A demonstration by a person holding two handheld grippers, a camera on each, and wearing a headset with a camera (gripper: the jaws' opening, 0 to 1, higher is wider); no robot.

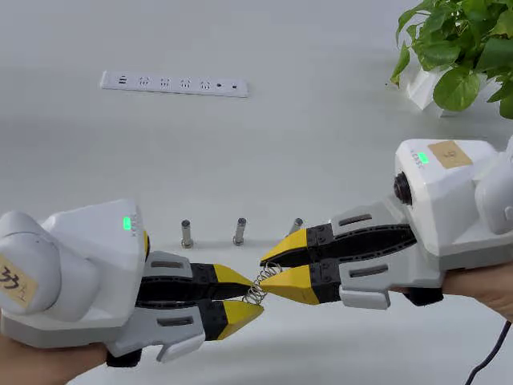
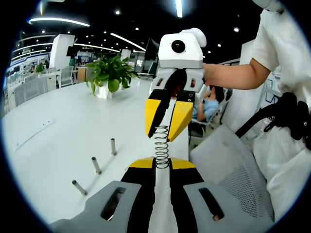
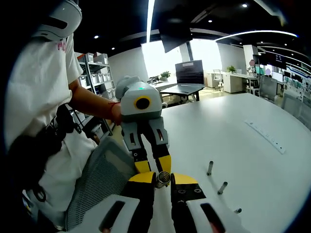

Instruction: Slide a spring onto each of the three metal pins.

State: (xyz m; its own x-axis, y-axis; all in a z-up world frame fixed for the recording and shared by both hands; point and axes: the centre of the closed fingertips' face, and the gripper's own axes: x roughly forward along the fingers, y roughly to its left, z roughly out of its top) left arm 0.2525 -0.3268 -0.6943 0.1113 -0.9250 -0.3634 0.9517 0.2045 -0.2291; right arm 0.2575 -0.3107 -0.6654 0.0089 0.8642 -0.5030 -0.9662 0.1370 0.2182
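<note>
In the head view, the left gripper [image 1: 236,294] and the right gripper [image 1: 268,271] meet tip to tip. The spring [image 1: 262,285] runs slantwise between them, and each pair of jaws is closed on one end of it. Just beyond the tips, three metal pins [image 1: 239,231] stand upright in a row on the white table [image 1: 321,144], all bare. The right gripper's upper jaw partly covers the pin [image 1: 296,226] nearest it. Far beyond the jaws lies a power strip [image 1: 172,83], and a potted plant [image 1: 461,48] stands beyond the right gripper.

In the left gripper view, the jaws are nearly together and nip the near end of the spring [image 2: 161,145]. The spring rises straight ahead into the right gripper [image 2: 163,130], whose yellow tips pinch its far end. That gripper blocks the way directly ahead. The pins [image 2: 96,165] stand to the left of the jaws and well apart from them, with the plant [image 2: 111,73] beyond. A mesh chair [image 2: 233,170] and the person's arm are to the right.

In the right gripper view, the spring [image 3: 163,179] is seen end-on, held between the jaws' yellow tips. The left gripper [image 3: 154,166] faces them directly ahead. The pins [image 3: 222,187] stand to the right of the jaws, and the power strip [image 3: 265,136] lies farther right. The chair [image 3: 99,179] is on the left.
</note>
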